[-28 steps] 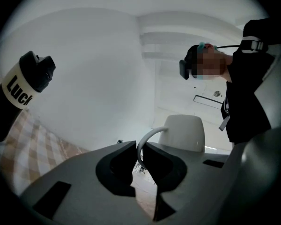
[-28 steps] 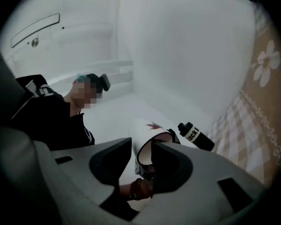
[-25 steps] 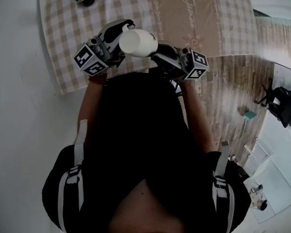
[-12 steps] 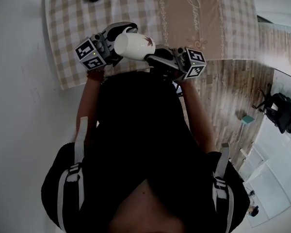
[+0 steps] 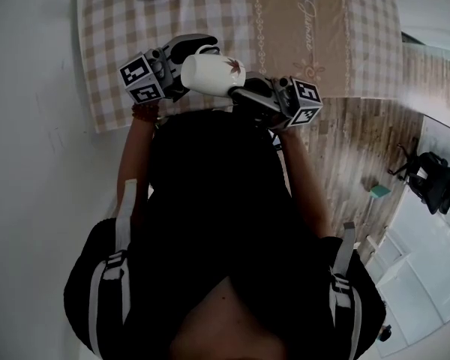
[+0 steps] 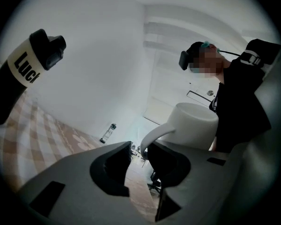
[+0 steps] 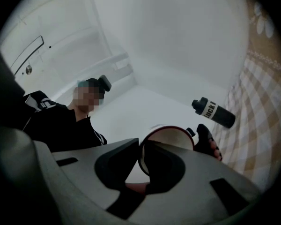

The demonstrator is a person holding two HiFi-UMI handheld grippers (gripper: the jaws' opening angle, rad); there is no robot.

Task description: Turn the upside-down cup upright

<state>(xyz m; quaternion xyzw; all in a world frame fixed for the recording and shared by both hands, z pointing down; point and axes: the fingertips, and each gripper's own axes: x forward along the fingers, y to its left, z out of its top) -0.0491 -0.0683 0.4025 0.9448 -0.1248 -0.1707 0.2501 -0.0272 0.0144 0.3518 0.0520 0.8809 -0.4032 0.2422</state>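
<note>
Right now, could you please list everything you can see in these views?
cup: one, white with a leaf print, held in the air on its side between both grippers.
bottle: one, black with a white band, on the tablecloth's far side.
tablecloth: one, beige-and-white check, over the table.
office chair: one, black, on the wooden floor at right.
left gripper: one, grey, jaws opening around the cup's handle.
right gripper: one, grey, jaws closing on the cup's rim.
person: one, black clothing.
</note>
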